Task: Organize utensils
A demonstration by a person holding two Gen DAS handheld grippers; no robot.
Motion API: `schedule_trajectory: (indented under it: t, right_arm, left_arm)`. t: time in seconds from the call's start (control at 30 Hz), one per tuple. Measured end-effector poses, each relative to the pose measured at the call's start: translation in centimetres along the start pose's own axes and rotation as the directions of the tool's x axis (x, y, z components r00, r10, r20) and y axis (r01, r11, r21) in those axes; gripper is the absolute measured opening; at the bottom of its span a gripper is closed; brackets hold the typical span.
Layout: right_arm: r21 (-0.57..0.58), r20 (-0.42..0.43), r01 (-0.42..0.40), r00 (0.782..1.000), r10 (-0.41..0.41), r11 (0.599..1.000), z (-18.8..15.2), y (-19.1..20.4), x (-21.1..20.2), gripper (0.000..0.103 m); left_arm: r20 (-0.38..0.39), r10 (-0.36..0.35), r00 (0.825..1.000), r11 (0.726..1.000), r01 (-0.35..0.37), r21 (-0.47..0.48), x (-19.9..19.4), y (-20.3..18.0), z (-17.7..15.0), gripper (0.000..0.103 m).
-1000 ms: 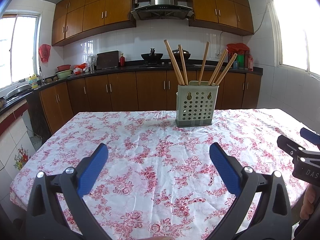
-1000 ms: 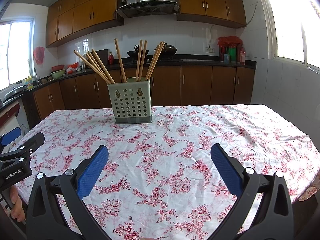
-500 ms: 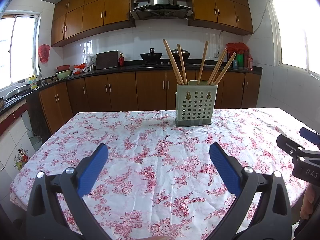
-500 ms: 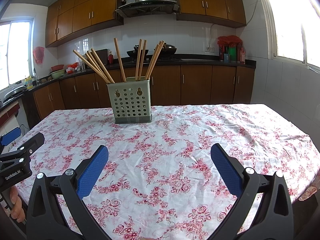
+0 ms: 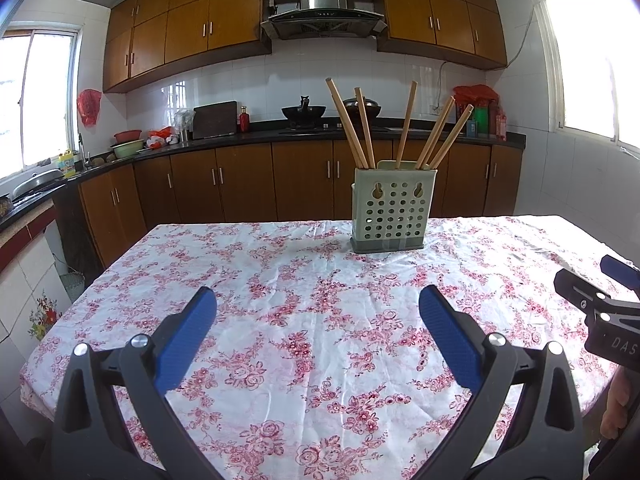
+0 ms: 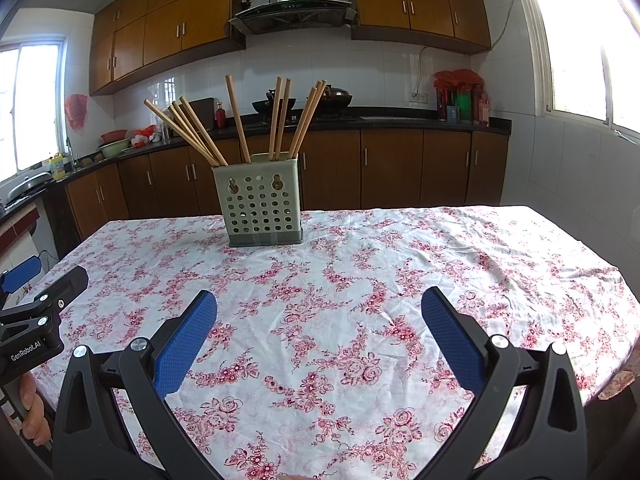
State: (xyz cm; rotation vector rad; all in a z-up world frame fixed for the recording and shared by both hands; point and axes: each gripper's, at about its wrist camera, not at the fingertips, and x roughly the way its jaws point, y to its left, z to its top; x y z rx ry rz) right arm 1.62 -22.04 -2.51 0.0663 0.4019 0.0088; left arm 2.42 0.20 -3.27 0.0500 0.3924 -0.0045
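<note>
Wooden chopsticks (image 6: pixel 240 124) are standing bunched in the pale perforated holder (image 6: pixel 260 204), which is sitting upright on the floral tablecloth (image 6: pixel 360 280) in the upper middle of the right wrist view and right of centre in the left wrist view. Almost nothing is changing over the last second: the holder is only sliding a touch higher in both views, so both hands seem to be drifting very slightly rather than reaching.

Both tools are hanging low over the near edge of the table, well apart from the holder. The left gripper (image 5: pixel 318 312) is spread wide with nothing between its blue pads (image 5: pixel 188 336), and the right gripper (image 6: pixel 319 314) is likewise released and empty.

No loose utensil is lying on the cloth in either view. To my eye that means the sorting is either finishing or pausing, with every chopstick already sitting in the holder.
</note>
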Motion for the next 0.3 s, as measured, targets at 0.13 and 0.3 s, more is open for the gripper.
schedule_trajectory:
  t: [0.13, 0.3]
  right_arm:
    - [0.0, 0.0, 0.0, 1.0, 0.0, 1.0, 0.02, -0.01, -0.01, 0.101]
    - [0.004, -0.001, 0.001, 1.0, -0.001, 1.0, -0.28, -0.15, -0.14, 0.101]
  left_arm:
    - [-0.001, 0.001, 1.0, 1.0, -0.001, -0.002, 0.03, 0.05, 0.01, 0.099]
    - [-0.01, -0.002, 1.0, 1.0, 0.002, -0.004, 0.12, 0.18, 0.07, 0.099]
